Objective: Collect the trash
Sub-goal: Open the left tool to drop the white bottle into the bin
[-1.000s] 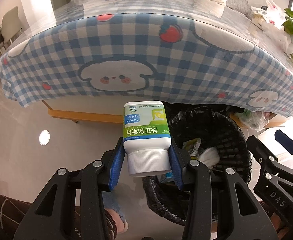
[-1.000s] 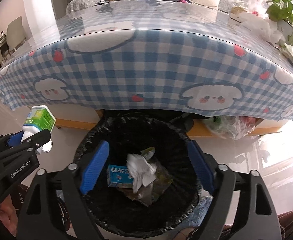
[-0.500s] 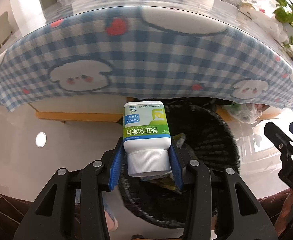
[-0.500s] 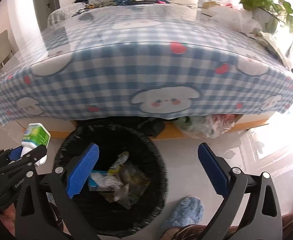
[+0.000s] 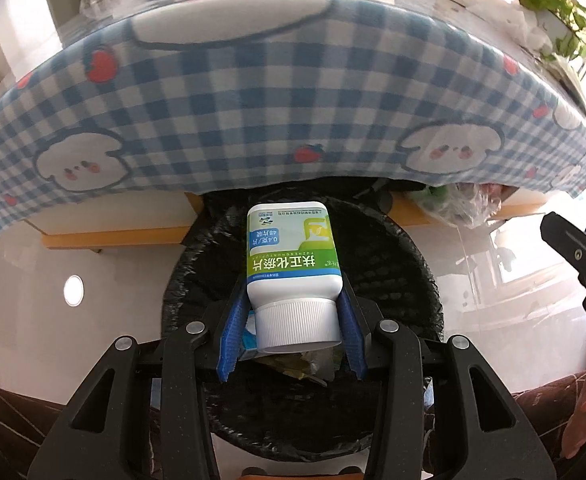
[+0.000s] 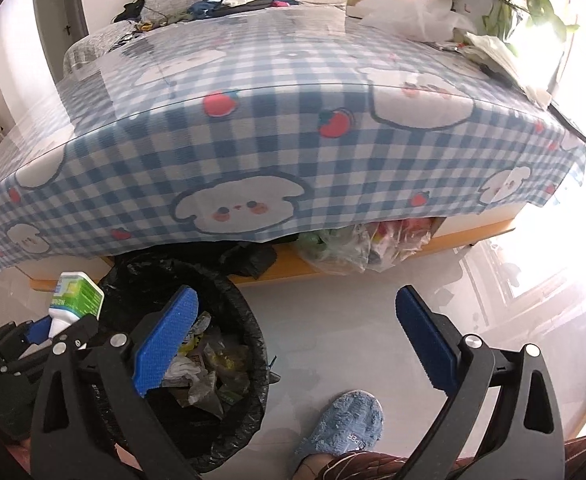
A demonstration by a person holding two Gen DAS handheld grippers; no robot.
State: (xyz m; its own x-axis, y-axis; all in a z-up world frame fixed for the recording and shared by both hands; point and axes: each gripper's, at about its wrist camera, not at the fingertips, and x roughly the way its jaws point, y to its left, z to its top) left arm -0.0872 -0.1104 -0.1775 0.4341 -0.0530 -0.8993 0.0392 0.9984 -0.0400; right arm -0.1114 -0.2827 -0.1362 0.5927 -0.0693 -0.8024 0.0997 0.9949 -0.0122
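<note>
Left wrist view: the pill bottle is pinched cap-end in the left gripper, over the bin.
Only in the right wrist view is the right gripper seen spread wide, plus a blue slipper.

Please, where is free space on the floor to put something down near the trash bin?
Bare floor lies right of the trash bin, between the table edge and the blue slipper. Under the table, plastic bags crowd it.

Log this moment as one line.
left gripper: shut on bottle | over bin | right gripper: open, empty
</note>
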